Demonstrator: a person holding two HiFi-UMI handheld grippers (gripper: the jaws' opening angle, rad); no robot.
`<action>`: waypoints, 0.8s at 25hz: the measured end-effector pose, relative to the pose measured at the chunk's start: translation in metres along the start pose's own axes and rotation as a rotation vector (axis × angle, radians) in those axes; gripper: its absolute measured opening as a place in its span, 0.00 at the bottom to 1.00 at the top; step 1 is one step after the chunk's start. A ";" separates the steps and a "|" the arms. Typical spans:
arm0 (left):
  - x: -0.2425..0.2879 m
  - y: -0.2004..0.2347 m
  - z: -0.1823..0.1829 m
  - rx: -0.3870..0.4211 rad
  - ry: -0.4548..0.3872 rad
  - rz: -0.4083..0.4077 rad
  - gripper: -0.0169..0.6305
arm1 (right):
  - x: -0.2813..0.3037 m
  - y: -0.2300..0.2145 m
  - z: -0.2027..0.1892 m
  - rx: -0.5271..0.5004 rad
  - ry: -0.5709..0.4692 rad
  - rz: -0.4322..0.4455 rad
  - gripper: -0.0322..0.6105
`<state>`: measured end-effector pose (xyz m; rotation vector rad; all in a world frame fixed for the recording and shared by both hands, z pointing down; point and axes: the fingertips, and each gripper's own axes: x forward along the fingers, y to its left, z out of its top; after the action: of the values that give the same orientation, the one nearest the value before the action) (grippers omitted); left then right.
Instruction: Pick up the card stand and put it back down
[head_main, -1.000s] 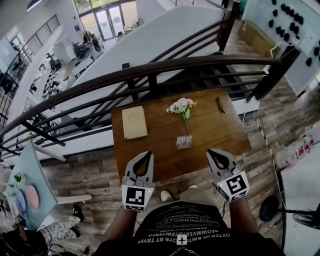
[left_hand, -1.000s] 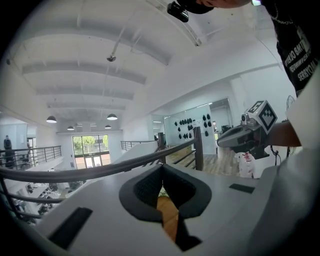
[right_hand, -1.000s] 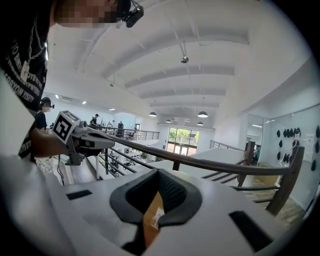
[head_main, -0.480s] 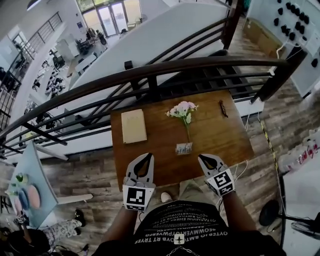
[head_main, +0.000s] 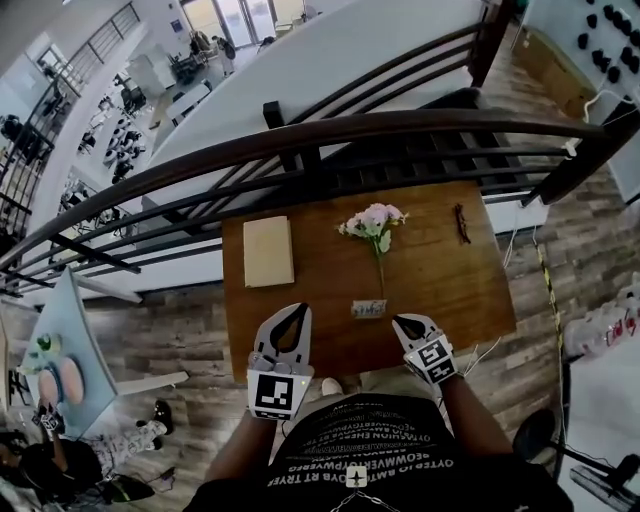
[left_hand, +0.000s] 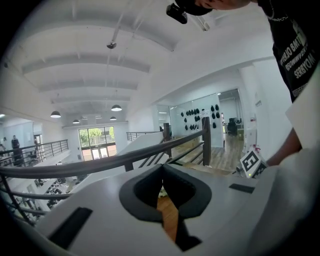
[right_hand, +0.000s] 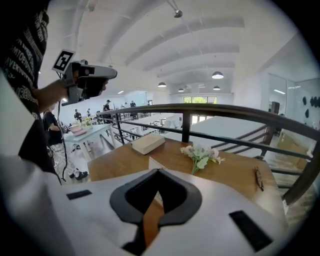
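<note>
The card stand (head_main: 368, 308), a small pale upright card, stands near the front edge of the brown wooden table (head_main: 450, 290). My right gripper (head_main: 399, 321) hovers just right of it and slightly nearer to me, shut and empty, not touching it. In the right gripper view the jaws (right_hand: 158, 171) meet at the tips and only a pale edge of the card stand (right_hand: 151, 163) shows just beyond them. My left gripper (head_main: 298, 308) hangs over the table's front edge left of the stand, also shut with nothing in it; its tips (left_hand: 162, 167) meet in the left gripper view.
A beige book (head_main: 268, 251) lies at the table's back left. A pink and white flower sprig (head_main: 375, 222) lies behind the card stand, a pair of glasses (head_main: 461, 223) at the back right. A dark railing (head_main: 330, 135) runs along the table's far side.
My right gripper has moved left and closer to the card stand. The left gripper has stayed about where it was. The head view has shifted slightly.
</note>
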<state>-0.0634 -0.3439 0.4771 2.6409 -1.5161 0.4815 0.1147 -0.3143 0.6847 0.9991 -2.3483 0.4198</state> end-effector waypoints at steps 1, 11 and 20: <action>0.006 0.000 -0.001 -0.004 0.010 -0.001 0.07 | 0.005 -0.003 -0.005 0.006 0.008 0.016 0.07; 0.043 0.000 -0.025 -0.032 0.099 0.017 0.07 | 0.068 -0.015 -0.071 0.037 0.160 0.197 0.32; 0.038 0.006 -0.048 -0.041 0.179 0.054 0.06 | 0.117 -0.026 -0.096 0.013 0.194 0.178 0.39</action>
<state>-0.0622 -0.3692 0.5334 2.4562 -1.5289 0.6630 0.1016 -0.3524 0.8334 0.7221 -2.2677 0.5742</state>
